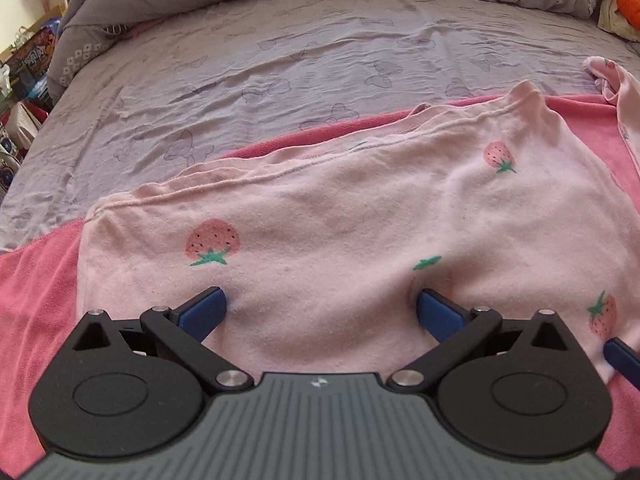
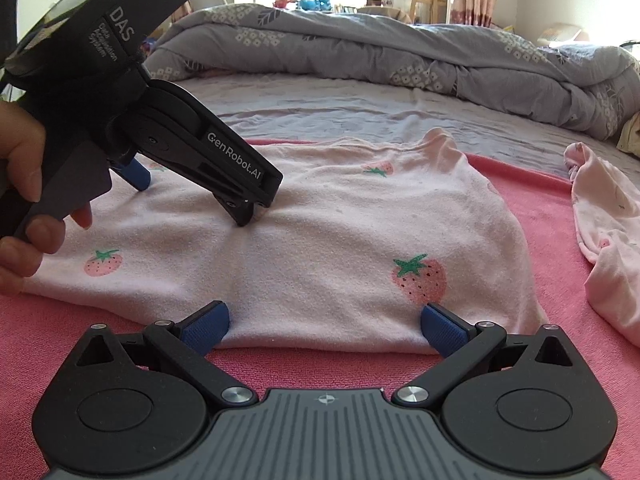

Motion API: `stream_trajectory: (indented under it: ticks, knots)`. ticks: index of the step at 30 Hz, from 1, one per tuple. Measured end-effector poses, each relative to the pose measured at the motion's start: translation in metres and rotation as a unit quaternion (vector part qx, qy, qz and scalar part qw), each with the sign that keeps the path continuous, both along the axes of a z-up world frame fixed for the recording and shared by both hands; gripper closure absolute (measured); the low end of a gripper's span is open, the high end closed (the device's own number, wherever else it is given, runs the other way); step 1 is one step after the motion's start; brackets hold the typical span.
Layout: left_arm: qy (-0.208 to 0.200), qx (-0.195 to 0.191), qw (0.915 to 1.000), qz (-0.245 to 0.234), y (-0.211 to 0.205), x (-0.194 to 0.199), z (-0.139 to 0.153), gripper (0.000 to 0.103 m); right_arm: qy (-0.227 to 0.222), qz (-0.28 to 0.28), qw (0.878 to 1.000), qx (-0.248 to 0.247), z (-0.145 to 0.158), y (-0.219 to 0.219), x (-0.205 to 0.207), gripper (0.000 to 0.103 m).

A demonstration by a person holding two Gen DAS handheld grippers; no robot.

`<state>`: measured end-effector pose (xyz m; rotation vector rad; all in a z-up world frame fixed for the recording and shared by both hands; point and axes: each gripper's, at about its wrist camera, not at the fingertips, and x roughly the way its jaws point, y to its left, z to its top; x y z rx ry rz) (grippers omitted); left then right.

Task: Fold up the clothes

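A pale pink garment with strawberry prints (image 1: 340, 216) lies folded on a pink towel (image 1: 36, 280) on the bed. My left gripper (image 1: 322, 308) is open, its blue fingertips pressed down on the garment's middle. In the right wrist view the garment (image 2: 320, 240) lies just ahead and the left gripper (image 2: 192, 184) stands on it at the left, held by a hand. My right gripper (image 2: 324, 324) is open, its fingertips straddling the garment's near edge. A right fingertip shows in the left wrist view (image 1: 624, 364).
A second pale pink garment (image 2: 608, 248) lies crumpled on the towel at the right. The lilac bedsheet (image 1: 280, 60) stretches beyond, with a bunched grey quilt (image 2: 400, 52) along the far side. Clutter and toys stand beyond the bed.
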<state>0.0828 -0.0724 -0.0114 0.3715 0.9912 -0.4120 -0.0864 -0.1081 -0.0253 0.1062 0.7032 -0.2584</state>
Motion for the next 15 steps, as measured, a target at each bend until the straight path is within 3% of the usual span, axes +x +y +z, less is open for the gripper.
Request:
stream_trajectory:
  ticks: [5,15]
  knots:
    - [-0.031,0.003,0.9993,-0.018,-0.013,0.014,-0.004,0.0,-0.001,0.0,1.0,0.001,0.0,0.0,0.0,0.0]
    - [-0.068,0.007,0.9974,0.023,-0.04,0.084,-0.018,0.0,-0.001,-0.001,1.0,0.005,0.001,0.0,-0.001,0.0]
